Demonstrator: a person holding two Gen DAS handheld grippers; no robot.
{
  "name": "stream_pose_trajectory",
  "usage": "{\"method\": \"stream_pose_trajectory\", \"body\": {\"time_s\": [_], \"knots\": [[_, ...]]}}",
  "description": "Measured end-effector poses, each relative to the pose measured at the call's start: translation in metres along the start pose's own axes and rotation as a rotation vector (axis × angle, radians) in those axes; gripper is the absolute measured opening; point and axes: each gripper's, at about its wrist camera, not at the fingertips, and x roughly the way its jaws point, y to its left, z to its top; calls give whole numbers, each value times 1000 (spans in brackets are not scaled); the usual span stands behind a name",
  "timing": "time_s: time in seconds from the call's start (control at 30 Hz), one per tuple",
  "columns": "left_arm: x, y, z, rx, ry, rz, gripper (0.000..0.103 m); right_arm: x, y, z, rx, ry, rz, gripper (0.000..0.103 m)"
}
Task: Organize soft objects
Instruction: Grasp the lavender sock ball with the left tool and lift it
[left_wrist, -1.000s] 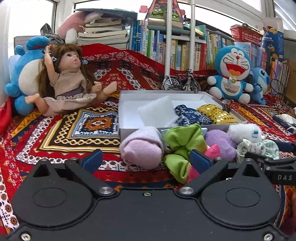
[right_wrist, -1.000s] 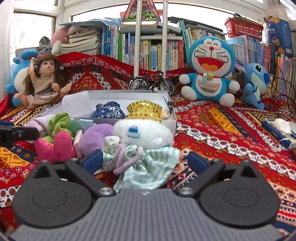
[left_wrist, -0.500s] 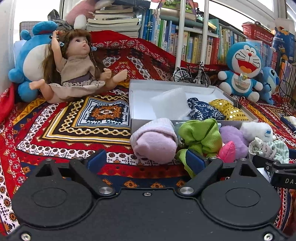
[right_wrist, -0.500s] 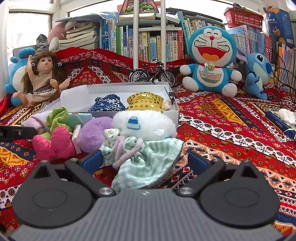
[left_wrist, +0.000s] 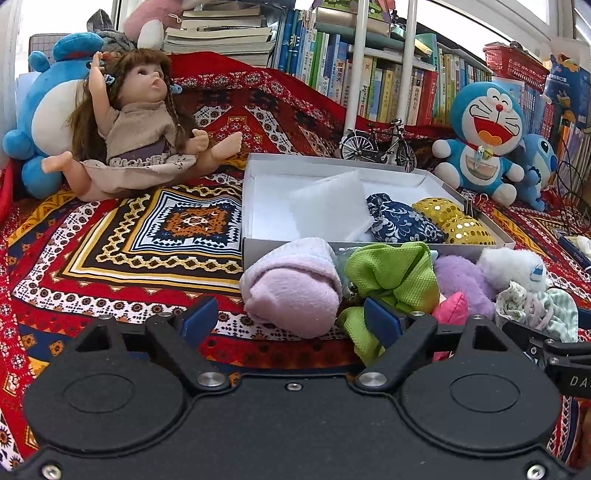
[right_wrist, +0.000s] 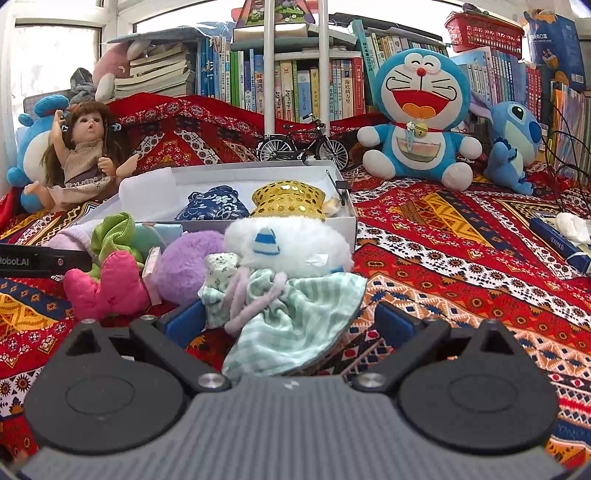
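While its jaws are closing, the left gripper (left_wrist: 290, 317) has the rolled pink sock (left_wrist: 291, 284) just ahead between its blue pads, which do not yet press on it; the right pad lies against a green cloth (left_wrist: 391, 273). That sock sits at the left end of a row of soft things along the near wall of a white box (left_wrist: 255, 243), on a red patterned blanket (left_wrist: 110, 258). To the sock's right come the green cloth, a pink bow-shaped plush (right_wrist: 107, 284), a purple fuzzy ball (right_wrist: 184, 266), a white fluffy toy (right_wrist: 288, 243) and, nearest, a mint striped cloth (right_wrist: 291, 314).

The right gripper (right_wrist: 290, 319) stands wide, released, with the mint striped cloth lying between its pads; I cannot tell whether the left pad touches it.

Inside the box lie a white pad (left_wrist: 328, 210), a navy floral pouch (left_wrist: 402, 221) and a gold sequin pillow (left_wrist: 454, 221).

Farther off, a doll (left_wrist: 136, 140) reclines at far left against a blue plush (left_wrist: 40, 110). A small model bicycle (right_wrist: 303, 147) stands behind the box, a Doraemon plush (right_wrist: 421, 114) and a Stitch plush (right_wrist: 513, 144) sit at far right, and bookshelves (right_wrist: 295, 85) line the back.
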Motion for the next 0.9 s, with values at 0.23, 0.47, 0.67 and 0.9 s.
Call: {"method": "stream_pose_trajectory", "body": {"time_s": [0.23, 0.47, 0.67, 0.9], "knots": [[5, -3, 2, 3, 4, -6, 82, 0, 1, 0, -2, -1, -1, 101], [6, -5, 2, 1, 6, -13, 68, 0, 2, 0, -12, -1, -2, 101], [5, -8, 1, 23, 6, 17, 47, 0, 1, 0, -13, 2, 6, 99], [-3, -5, 1, 18, 9, 17, 40, 2, 0, 1, -13, 19, 31, 94]]}}
